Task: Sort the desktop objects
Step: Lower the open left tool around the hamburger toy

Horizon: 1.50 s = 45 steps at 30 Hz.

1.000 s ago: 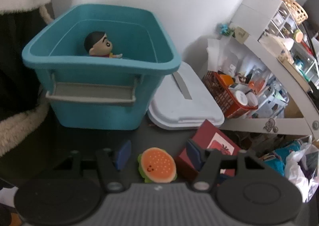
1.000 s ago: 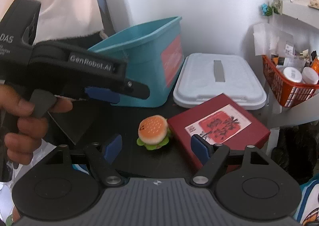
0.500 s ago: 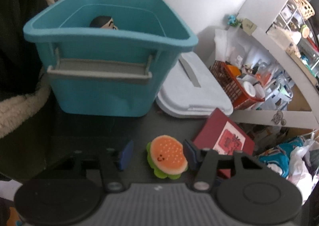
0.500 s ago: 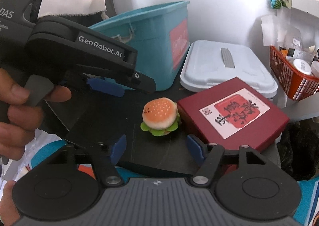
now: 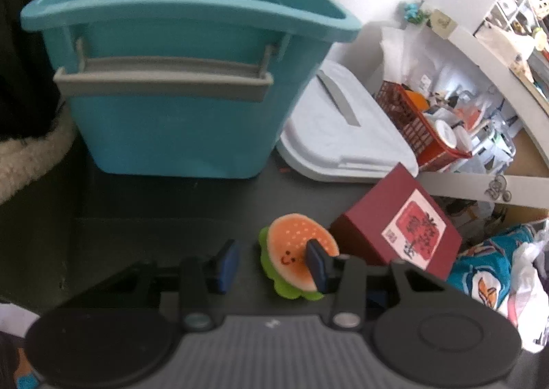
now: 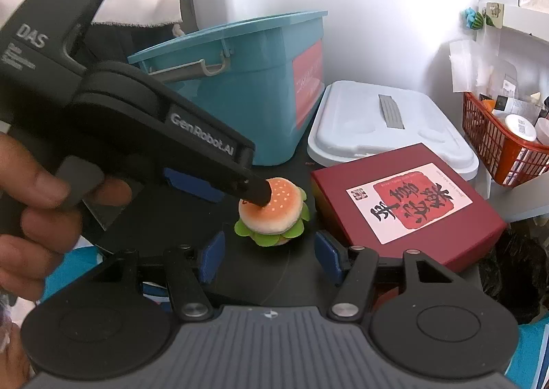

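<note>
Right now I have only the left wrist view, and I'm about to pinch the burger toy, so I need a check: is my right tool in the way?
Observer: No. The right tool sits short of the burger toy, its jaws closing with nothing between them.
Operator: Is my left tool lined up on the toy?
Observer: The left tool is closing around it. In the right wrist view one black tip covers part of the bun's top, but I cannot tell if it touches.
Operator: Anything on the bin's side?
Observer: The teal bin has a red label on the side facing the white lid.
</note>
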{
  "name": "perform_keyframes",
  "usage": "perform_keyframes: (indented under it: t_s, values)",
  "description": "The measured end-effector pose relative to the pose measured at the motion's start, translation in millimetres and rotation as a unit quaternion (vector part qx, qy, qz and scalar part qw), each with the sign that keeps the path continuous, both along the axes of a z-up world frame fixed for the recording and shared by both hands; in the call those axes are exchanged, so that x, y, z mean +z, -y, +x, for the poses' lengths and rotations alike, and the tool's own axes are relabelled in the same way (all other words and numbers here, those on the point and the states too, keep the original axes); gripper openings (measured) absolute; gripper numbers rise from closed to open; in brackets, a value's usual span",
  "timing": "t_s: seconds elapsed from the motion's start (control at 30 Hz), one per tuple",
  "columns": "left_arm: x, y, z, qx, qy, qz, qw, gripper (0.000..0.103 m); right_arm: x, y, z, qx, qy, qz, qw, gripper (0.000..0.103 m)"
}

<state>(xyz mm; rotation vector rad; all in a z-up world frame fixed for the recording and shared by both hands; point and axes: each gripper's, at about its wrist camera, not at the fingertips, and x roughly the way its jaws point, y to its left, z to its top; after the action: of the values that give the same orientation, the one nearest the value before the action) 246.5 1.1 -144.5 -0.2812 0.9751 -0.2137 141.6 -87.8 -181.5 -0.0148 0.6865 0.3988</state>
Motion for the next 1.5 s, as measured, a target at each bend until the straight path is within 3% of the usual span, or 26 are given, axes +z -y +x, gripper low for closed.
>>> perform_keyframes:
  t_s: [1.03, 1.17, 1.2, 1.3, 1.5]
  values:
    - [-4.0, 8.2, -5.0, -0.022, -0.011, 0.018, 0.9996, 0.044, 8.4, -3.9, -10.8, 0.010, -0.007, -0.008, 1.000, 0.059]
    - [-1.9, 3.6, -5.5, -0.008, -0.006, -0.001, 0.9999, 0.042, 9.3, -4.1, -11.9, 0.010, -0.005, -0.011, 1.000, 0.059]
    - [-1.6, 2.2, -5.4, -0.004, -0.005, -0.007, 1.0000, 0.042, 9.5, -4.1, -12.3, 0.010, -0.004, -0.011, 1.000, 0.059]
    - [-0.4, 2.8, -4.2, 0.001, 0.004, -0.004, 1.0000, 0.060, 10.1, -4.0, -13.1, 0.010, -0.004, -0.011, 1.000, 0.059]
    - [-4.8, 8.5, -0.2, -0.009, 0.002, -0.007, 0.9999, 0.061, 9.8, -4.4, -10.1, 0.008, -0.006, -0.010, 1.000, 0.059]
